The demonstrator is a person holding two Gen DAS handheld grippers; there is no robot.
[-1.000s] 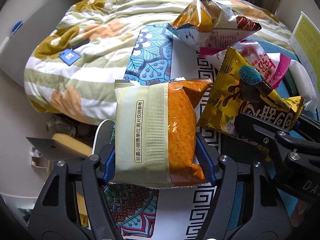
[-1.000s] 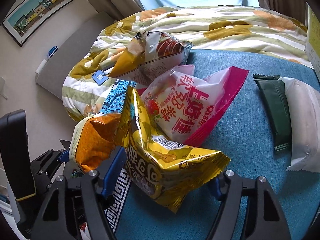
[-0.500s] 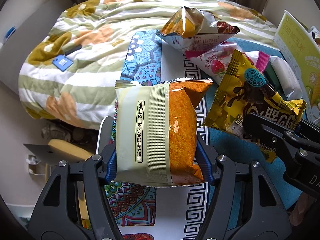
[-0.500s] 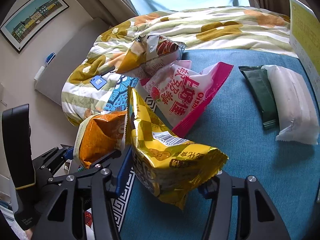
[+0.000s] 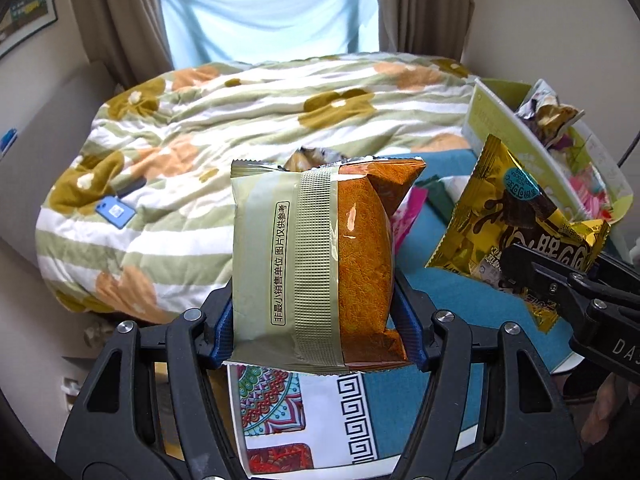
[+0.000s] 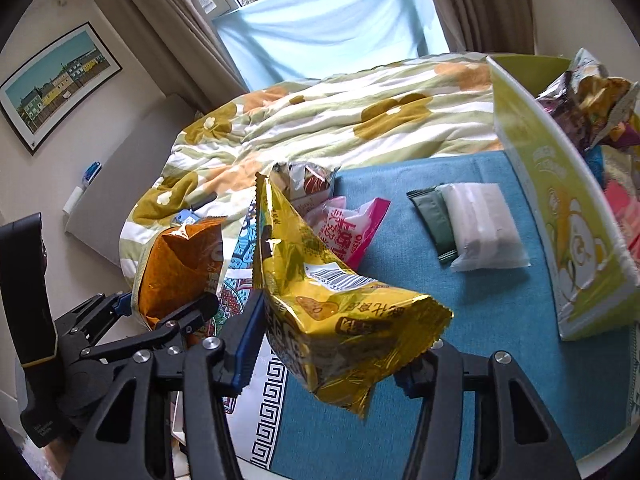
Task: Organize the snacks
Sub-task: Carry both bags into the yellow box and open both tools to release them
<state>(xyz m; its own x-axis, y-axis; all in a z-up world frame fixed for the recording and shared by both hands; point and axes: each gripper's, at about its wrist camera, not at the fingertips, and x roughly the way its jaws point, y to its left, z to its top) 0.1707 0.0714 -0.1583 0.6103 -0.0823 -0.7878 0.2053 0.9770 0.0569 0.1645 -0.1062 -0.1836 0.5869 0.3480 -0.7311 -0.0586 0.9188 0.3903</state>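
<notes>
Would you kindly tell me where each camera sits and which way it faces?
Left wrist: behind the left tongs, facing the quilt; tongs clamp the orange snack pack; right tongs at right.
Right wrist: behind the right tongs, facing the snack box; tongs grip the gold bag; left tongs at left.
Shared: both packs, quilt, box.
</notes>
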